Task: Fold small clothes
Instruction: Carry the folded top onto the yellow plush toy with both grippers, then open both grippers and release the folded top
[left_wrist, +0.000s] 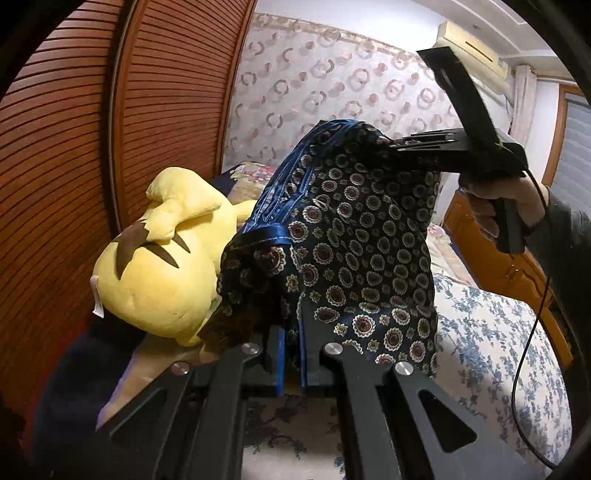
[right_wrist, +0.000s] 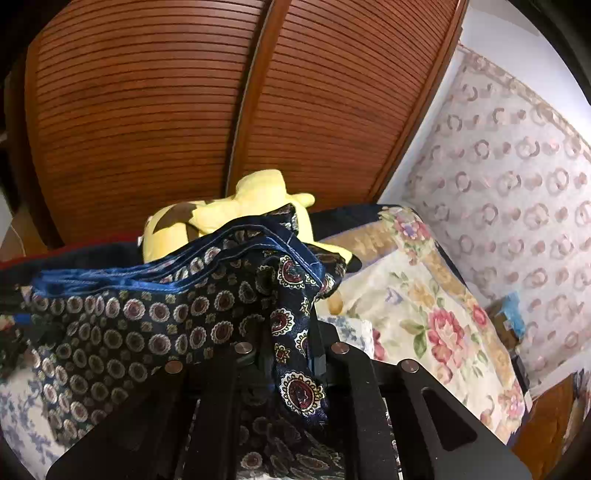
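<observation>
Navy patterned shorts (left_wrist: 354, 236) hang mid-frame above the bed (left_wrist: 491, 332), clamped in both the left gripper (left_wrist: 291, 354) and right gripper (right_wrist: 288, 354). Slippery satin could slide free, or snag the yellow plush toy (left_wrist: 159, 266) at left.

Glossy, satin-like navy cloth with a printed medallion pattern in the garment (left_wrist: 369, 236), edged by a shinier blue band; beside it, soft matt yellow plush in the toy (left_wrist: 155, 266). Behind the toy, slatted reddish wood with a low sheen in the wardrobe doors (right_wrist: 147, 110). Below the garment, matt floral cotton-like bedding (left_wrist: 491, 339), matt black plastic gripper arms (left_wrist: 369, 406) with bright metal rivets.
</observation>
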